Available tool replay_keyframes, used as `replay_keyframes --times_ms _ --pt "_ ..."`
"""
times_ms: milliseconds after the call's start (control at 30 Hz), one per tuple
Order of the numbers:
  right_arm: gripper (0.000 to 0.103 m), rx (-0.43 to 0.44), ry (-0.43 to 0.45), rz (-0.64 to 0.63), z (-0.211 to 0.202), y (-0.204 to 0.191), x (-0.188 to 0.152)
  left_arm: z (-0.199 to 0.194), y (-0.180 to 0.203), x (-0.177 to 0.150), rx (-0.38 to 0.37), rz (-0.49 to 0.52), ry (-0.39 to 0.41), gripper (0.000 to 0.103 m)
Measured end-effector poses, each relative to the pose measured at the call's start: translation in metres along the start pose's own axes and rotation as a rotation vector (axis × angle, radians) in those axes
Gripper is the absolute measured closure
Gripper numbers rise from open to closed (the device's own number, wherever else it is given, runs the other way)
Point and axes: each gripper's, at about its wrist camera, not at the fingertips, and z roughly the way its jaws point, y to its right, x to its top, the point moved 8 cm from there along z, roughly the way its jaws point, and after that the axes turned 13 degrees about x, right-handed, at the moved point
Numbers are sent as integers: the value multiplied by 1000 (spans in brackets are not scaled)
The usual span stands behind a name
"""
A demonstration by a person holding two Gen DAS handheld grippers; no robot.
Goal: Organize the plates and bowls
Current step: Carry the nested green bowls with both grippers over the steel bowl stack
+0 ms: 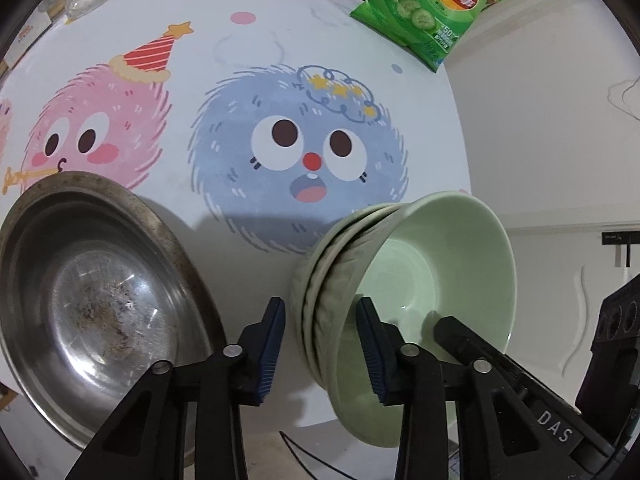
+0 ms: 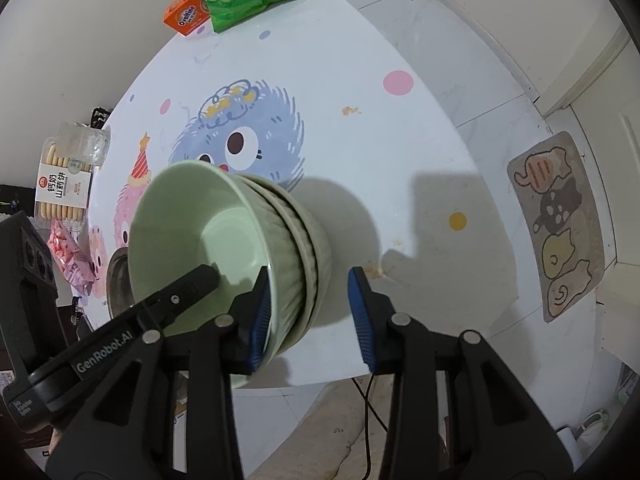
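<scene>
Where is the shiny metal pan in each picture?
Left wrist view: the metal pan fills the lower left, left of the stacked green bowls.
Right wrist view: only a sliver of the metal pan peeks out at left, behind the green bowls.
Shared landmark: the blue fuzzy monster printed on the tablecloth, seen beyond the bowls in both views.

Cartoon-print table point(image 2: 400, 128), cat rug point(image 2: 560, 220), white wall point(image 1: 540, 120)

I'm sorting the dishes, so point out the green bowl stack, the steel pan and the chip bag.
green bowl stack point(image 1: 436, 276), left wrist view, inner wall of the top bowl
steel pan point(image 1: 100, 304), left wrist view, stained bottom
chip bag point(image 1: 432, 8), left wrist view, printed front
</scene>
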Motion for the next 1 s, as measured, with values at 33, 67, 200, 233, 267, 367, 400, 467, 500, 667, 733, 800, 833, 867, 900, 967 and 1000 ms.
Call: replay_keyframes --times_ms 33,67,200,233,267,367,400,467,500,667,733,800,833,867,900,967,1000 --pt "69 3 0 -3 0 -1 0 -1 1 0 3 5 2 69" --pt "72 6 -2 -10 1 -2 0 -1 1 0 7 9 3 69" --pt "76 -12 -13 -32 4 -7 0 -1 3 1 3 9 9 69" --pt "76 -14 -13 -34 4 -7 0 -1 3 1 1 11 13 69" --pt "76 -15 -14 -37 4 -7 0 -2 4 1 0 13 16 70" --pt "75 -8 -12 -37 4 -7 0 -2 3 1 -1 16 23 70" --pt "75 -6 -10 -31 4 -6 0 -3 2 1 0 19 24 70" --pt "75 -2 -12 -29 5 -5 -1 -3 2 1 -4 19 25 70" --pt "75 1 -16 -25 6 -5 -1 -2 1 1 -7 17 25 70" --pt "74 -6 -28 -29 11 -4 -4 -2 1 1 -16 26 32 69" --pt "74 -11 -28 -33 11 -4 -4 -2 2 1 -18 30 34 69" --pt "74 -6 -34 -21 12 -3 -4 -3 2 1 -20 27 33 69" --pt "74 -6 -38 -12 12 -2 -5 -3 1 0 -20 31 30 69" --pt "74 -6 -41 -8 12 -2 -5 -3 1 0 -17 33 31 69" --pt "74 -10 -45 -12 12 -2 -5 -3 0 0 -10 37 32 69" --pt "74 -15 -42 -27 12 -4 -5 -3 1 0 -4 43 34 70" --pt "74 -20 -41 -33 12 -5 -5 -4 1 0 1 49 33 70"
